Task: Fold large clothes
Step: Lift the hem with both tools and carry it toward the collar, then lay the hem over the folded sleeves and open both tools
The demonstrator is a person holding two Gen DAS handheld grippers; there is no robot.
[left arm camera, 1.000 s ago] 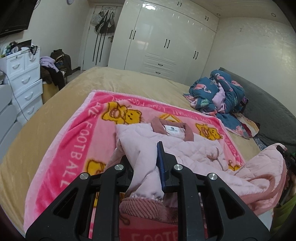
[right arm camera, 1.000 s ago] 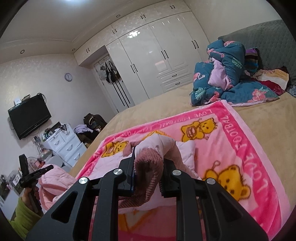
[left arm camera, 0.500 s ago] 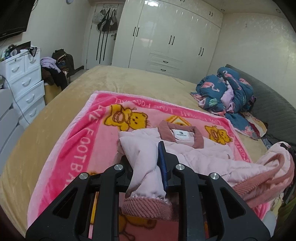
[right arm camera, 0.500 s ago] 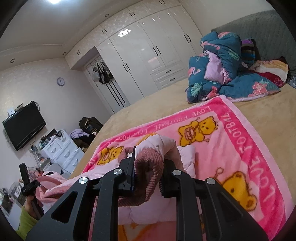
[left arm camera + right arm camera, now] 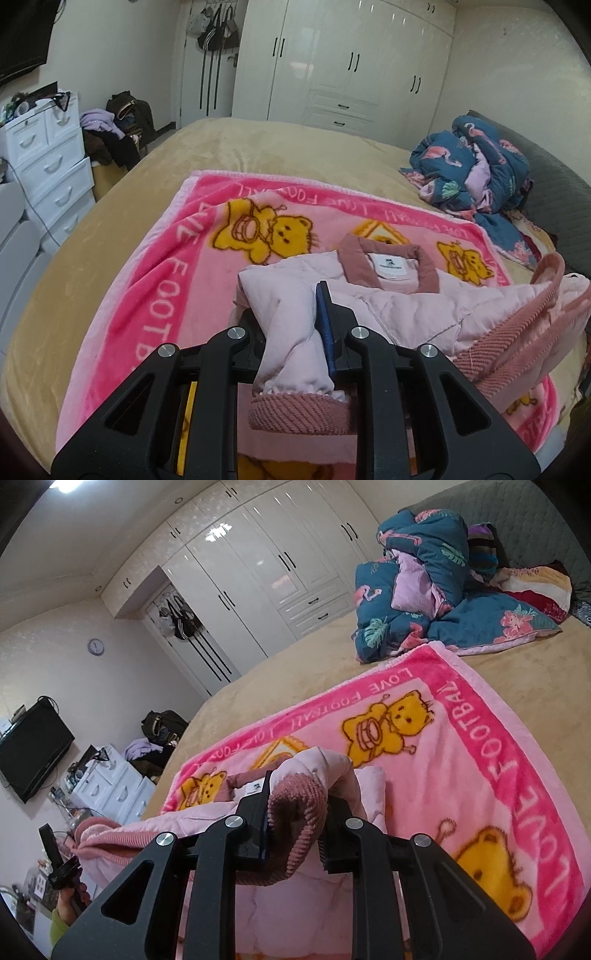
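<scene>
Jaws: both pinch jacket [image 5: 406, 306] | pale pink quilted, ribbed rose cuffs, collar up

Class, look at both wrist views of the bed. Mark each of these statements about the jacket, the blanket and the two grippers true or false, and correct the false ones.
1. The left gripper is shut on the jacket. True.
2. The right gripper is open and holds nothing. False: its jaws pinch the jacket's ribbed hem.
3. The jacket lies on a pink blanket with yellow bears. True.
4. The jacket's collar faces the wardrobe side of the bed. True.
5. The blue flamingo quilt is spread flat under the jacket. False: it is bunched up beyond the blanket, apart from the jacket.
</scene>
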